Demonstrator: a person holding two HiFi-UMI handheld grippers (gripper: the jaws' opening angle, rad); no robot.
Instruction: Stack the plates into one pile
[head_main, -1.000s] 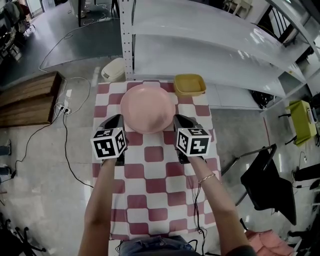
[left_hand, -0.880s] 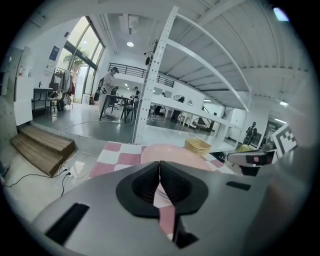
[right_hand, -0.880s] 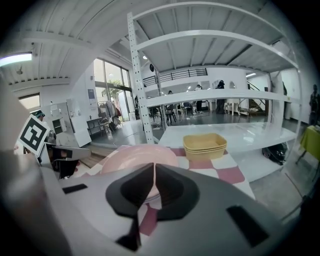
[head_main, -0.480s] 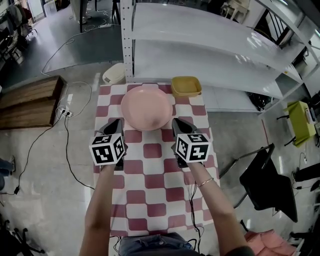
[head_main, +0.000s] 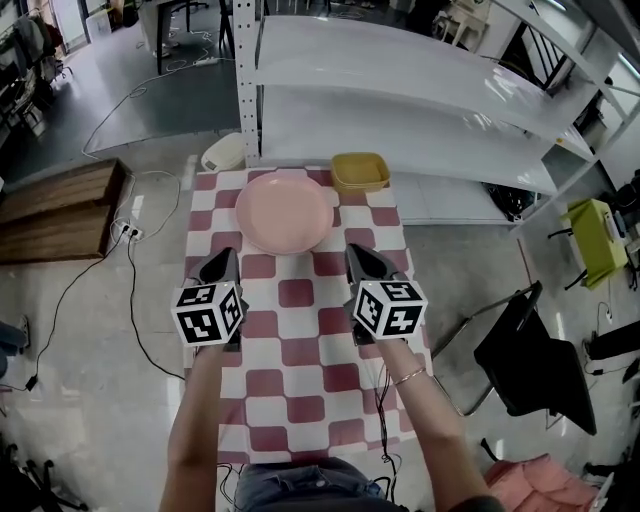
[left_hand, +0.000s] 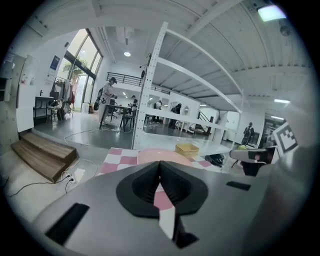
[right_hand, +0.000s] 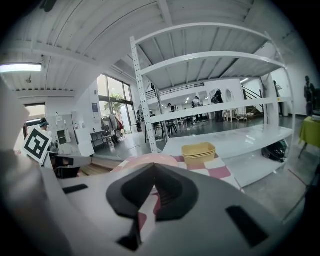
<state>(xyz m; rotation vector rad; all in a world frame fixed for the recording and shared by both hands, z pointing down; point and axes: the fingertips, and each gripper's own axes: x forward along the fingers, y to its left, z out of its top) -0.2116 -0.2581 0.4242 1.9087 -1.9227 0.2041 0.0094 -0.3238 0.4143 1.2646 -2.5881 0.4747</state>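
A table (head_main: 300, 352) under a red-and-white checked cloth (head_main: 262, 402) is seen from above. A pink plate (head_main: 284, 212) is set flat at the far end of the table, roughly centred across it. Whether one plate or a pile lies there cannot be told. A stack of yellow square dishes (head_main: 360, 172) is placed just beside it at the far right corner.

The left gripper (head_main: 222, 264) is held over the cloth by the left edge, on the near side of the pink plate and apart from it. The right gripper (head_main: 362, 262) is held level with it by the right edge, also apart from the plate. Both are pointed toward the far end, marker cubes up.

In the left gripper view the fingers (left_hand: 145, 185) are shown closed tip to tip, with nothing gripped. Only cloth is seen through the slit below the tips. In the right gripper view the fingers (right_hand: 170, 192) are likewise closed and empty. The plate and the yellow stack are seen beyond them.

A bracelet (head_main: 410, 378) is worn on the right wrist. White metal shelving (head_main: 400, 90) is stood behind the table. A wooden step (head_main: 60, 200) and a power strip (head_main: 128, 215) with cables are seen on the floor at left, and a black chair (head_main: 530, 360) at right.
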